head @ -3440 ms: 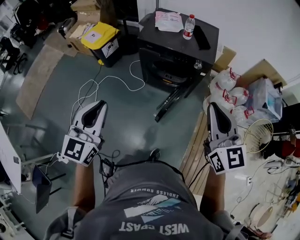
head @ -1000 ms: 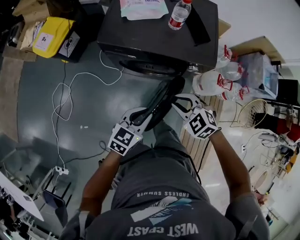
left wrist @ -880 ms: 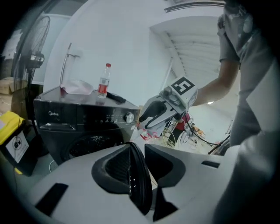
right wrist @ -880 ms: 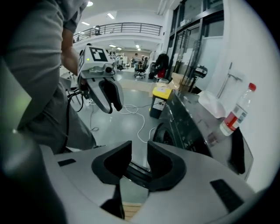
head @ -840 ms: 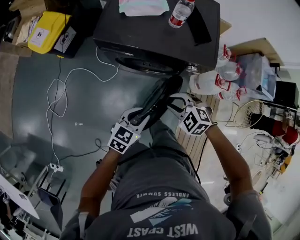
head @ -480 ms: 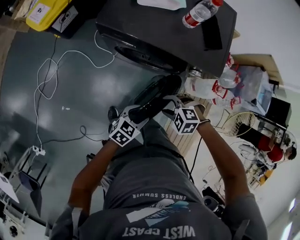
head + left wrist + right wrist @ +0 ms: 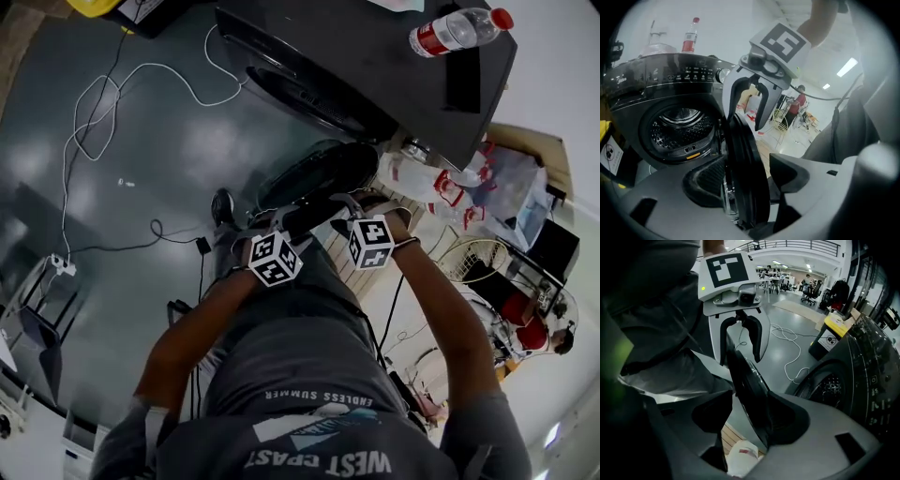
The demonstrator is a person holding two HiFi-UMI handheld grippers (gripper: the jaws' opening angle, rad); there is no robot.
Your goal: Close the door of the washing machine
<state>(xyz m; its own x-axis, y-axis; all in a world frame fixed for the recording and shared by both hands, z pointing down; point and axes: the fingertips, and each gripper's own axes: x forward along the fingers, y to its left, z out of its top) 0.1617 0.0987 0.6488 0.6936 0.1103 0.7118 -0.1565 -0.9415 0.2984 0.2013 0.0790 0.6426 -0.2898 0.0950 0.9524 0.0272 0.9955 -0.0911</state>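
Note:
The black washing machine [image 7: 366, 66] stands with its round door [image 7: 317, 173] swung open, edge toward me. Both grippers straddle that door's rim. My left gripper [image 7: 286, 223] has the door's edge [image 7: 740, 159] between its jaws, which have just been opening; the right pad stands off the rim. My right gripper [image 7: 339, 211] has also just been opening, and the door [image 7: 749, 394] runs between its wide jaws. The drum opening [image 7: 682, 129] shows beyond. Each gripper sees the other above the rim: the right gripper [image 7: 749, 123], the left gripper [image 7: 740, 355].
A water bottle [image 7: 459, 30] and a dark flat thing lie on the machine's top. White bags [image 7: 436, 183] and a wire fan guard [image 7: 478, 261] crowd the right side. A white cable [image 7: 141, 80] loops over the grey floor. A yellow bin [image 7: 833, 325] stands left of the machine.
Both grippers have sunk lower along the door's rim and drawn closer together. Their jaws have widened round the rim. The head view has tipped in toward the machine.

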